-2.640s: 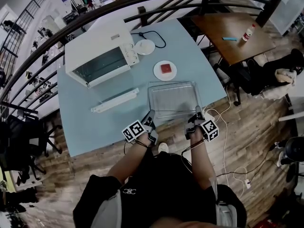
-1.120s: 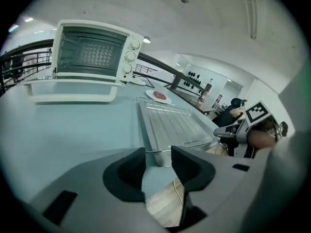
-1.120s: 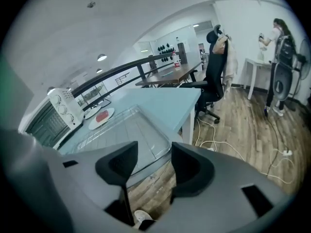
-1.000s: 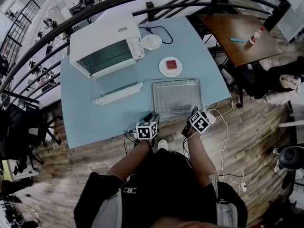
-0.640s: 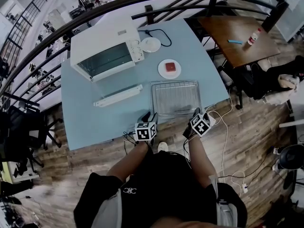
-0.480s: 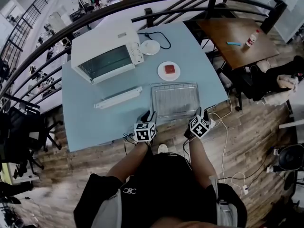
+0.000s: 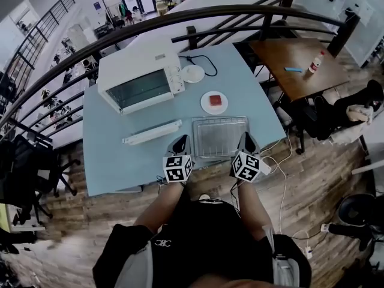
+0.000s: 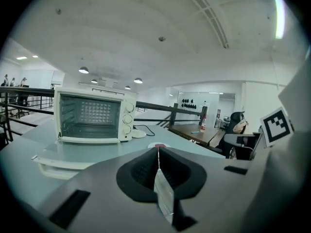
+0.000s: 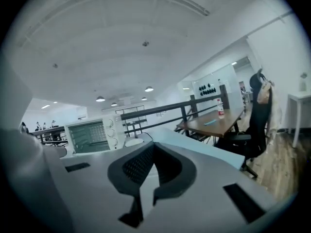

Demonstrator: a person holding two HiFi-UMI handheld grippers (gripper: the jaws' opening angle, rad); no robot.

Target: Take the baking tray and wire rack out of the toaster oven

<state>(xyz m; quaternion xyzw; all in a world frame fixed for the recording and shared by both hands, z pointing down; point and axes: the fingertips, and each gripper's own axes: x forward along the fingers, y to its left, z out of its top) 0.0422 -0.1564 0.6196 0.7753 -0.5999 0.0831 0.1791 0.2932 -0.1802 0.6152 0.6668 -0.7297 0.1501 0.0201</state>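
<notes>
- The light-blue table [image 7: 114, 155] spread out beneath the toaster oven [image 7: 141, 80] and well to its front.
- The toaster oven's door [image 7: 153, 132] hung fully open, lying flat in front of the cavity. In the left gripper view the cavity looked bare, with no shelf across it.
- The baking tray [image 7: 221, 119] lay flat on the table, in front of the toaster oven and off to its right, clear of the door. A couple of seconds earlier both grippers had pinched it at its near corners; now nothing touched it.
- The wire rack [image 7: 219, 138] showed as a fine grid inside the tray's outline, apparently lying on the tray.
- The left gripper [image 7: 180, 143] and right gripper [image 7: 246, 141] had backed off and risen, and hung by the tray's near corners on the side away from the toaster oven. Their jaws had just been closing and now stood fully together, with nothing between them in either gripper view. With both items out and released, the task looked done, unless the door was still to be shut.
- A small white plate [image 7: 214, 102] with a red piece on it sat between the toaster oven and the tray, untouched.
</notes>
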